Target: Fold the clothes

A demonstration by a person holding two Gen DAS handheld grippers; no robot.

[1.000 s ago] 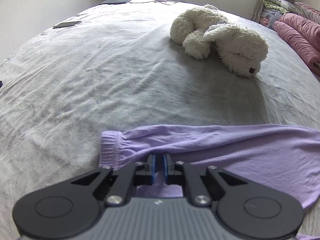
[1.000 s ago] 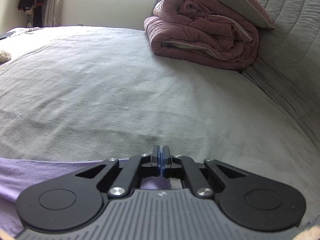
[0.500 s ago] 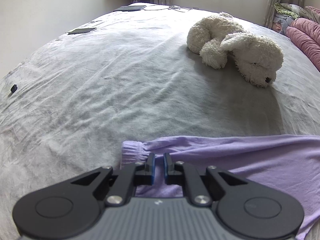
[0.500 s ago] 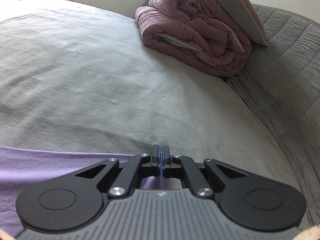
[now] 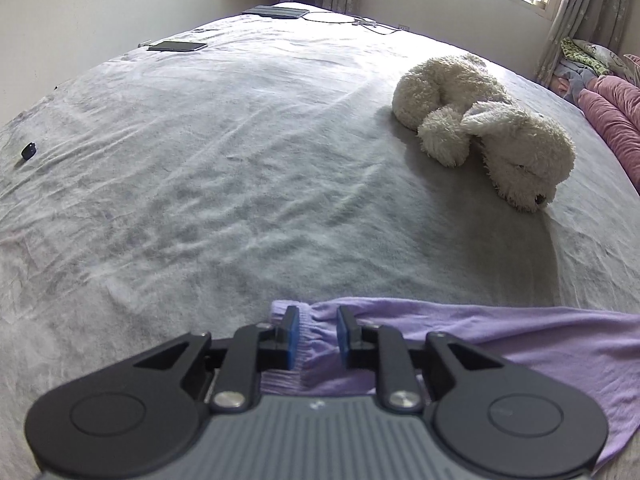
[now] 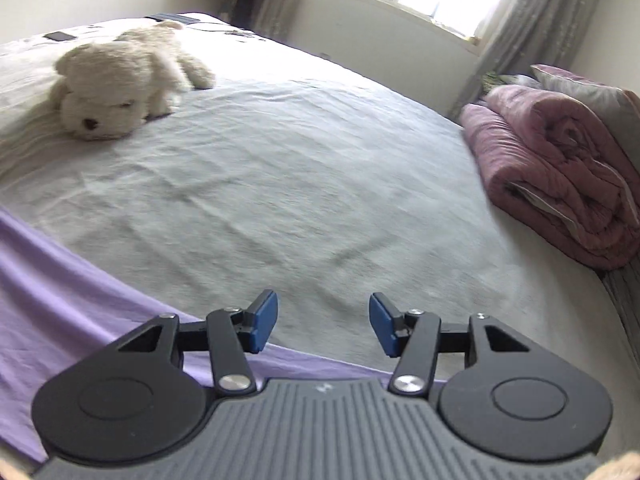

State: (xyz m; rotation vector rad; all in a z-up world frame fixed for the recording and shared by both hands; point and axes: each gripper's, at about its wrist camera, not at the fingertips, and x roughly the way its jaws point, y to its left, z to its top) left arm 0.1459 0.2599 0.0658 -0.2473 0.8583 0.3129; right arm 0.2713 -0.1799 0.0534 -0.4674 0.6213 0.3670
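My left gripper (image 5: pixel 318 338) is opening its jaws over the gathered cuff (image 5: pixel 304 320) of the lilac garment (image 5: pixel 500 344); the cloth lies between the blue pads (image 5: pixel 292 338), but there is a gap on each side and they are not pressing on it. My right gripper (image 6: pixel 323 326) is opening too, jaws well apart, with only grey bedsheet (image 6: pixel 320 200) between them and the garment's edge just under and behind the fingers. The garment is spread flat along the near edge of the bed, running from the cuff at my left across to my right.

I judge this to be the release after laying the piece out or finishing one fold. The next move calls for picking fresh grip points, likely the cuff end and a matching spot, and carrying them across evenly. The plush toy (image 5: pixel 480 128) and the rolled pink quilt (image 6: pixel 560 168) lie well apart from the work.
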